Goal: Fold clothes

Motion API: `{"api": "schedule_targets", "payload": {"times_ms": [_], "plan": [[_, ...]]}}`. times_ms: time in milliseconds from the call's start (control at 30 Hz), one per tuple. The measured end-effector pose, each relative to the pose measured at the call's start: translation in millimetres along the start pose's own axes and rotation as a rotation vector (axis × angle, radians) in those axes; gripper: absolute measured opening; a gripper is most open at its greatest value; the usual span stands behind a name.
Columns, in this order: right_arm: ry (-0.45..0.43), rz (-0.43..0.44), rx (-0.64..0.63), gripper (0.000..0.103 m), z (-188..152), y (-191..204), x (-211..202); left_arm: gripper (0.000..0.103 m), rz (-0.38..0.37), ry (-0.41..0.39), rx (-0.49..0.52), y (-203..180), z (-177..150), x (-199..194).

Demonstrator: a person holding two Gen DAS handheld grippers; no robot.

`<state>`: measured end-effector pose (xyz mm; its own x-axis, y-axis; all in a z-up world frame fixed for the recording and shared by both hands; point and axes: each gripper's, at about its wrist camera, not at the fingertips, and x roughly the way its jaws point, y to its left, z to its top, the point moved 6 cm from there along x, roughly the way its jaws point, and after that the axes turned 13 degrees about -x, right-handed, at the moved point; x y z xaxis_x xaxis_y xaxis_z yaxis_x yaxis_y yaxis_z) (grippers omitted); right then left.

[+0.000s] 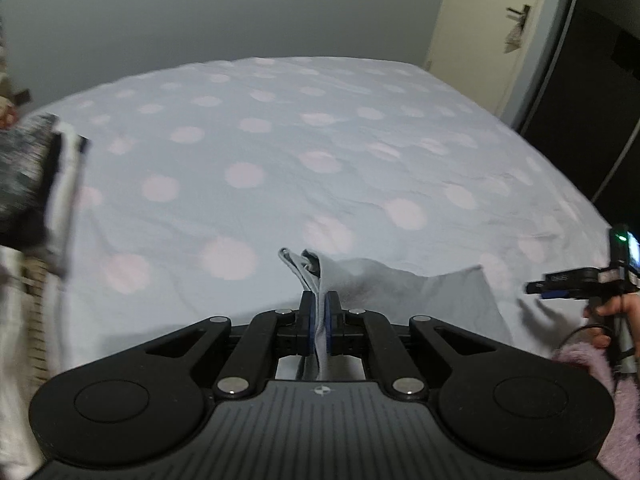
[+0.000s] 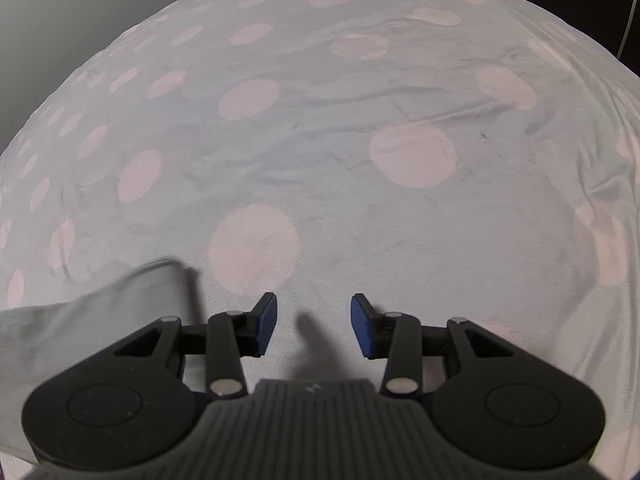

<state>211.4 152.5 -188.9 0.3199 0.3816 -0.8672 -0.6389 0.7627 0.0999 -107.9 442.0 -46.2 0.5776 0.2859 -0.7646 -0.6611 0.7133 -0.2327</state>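
Note:
My left gripper point(image 1: 319, 312) is shut on a light grey garment point(image 1: 400, 284). The cloth passes up between the blue pads and spreads to the right, held a little above the bed. In the right wrist view a corner of the same grey garment point(image 2: 120, 300) hangs at the lower left, to the left of my right gripper point(image 2: 313, 326). The right gripper is open and empty above the bedsheet. It also shows at the right edge of the left wrist view point(image 1: 580, 280), held in a hand.
The bed point(image 1: 320, 140) has a pale blue sheet with pink dots point(image 2: 340, 120). A stack of folded clothes point(image 1: 40, 192) sits at the left edge. A door point(image 1: 492, 32) and a dark wardrobe stand behind on the right.

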Motion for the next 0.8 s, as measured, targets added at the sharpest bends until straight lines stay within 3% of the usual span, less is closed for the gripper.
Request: {"api": "schedule_targets", "payload": {"times_ms": [167, 433, 800], "plan": [[0.005, 0.002, 0.003, 0.044, 0.0, -1.3, 2.3, 0.006, 0.131, 0.046, 0.024, 41.4, 11.2, -10.6], [0.013, -0.001, 0.000, 0.044, 1.1, 0.2, 2.6, 0.005, 0.293, 0.108, -0.024, 116.5, 3.6, 11.5], [0.017, -0.003, -0.004, 0.044, 1.6, 1.6, 3.6, 0.006, 0.437, 0.216, -0.040, 166.5, -34.4, 84.1]]}}
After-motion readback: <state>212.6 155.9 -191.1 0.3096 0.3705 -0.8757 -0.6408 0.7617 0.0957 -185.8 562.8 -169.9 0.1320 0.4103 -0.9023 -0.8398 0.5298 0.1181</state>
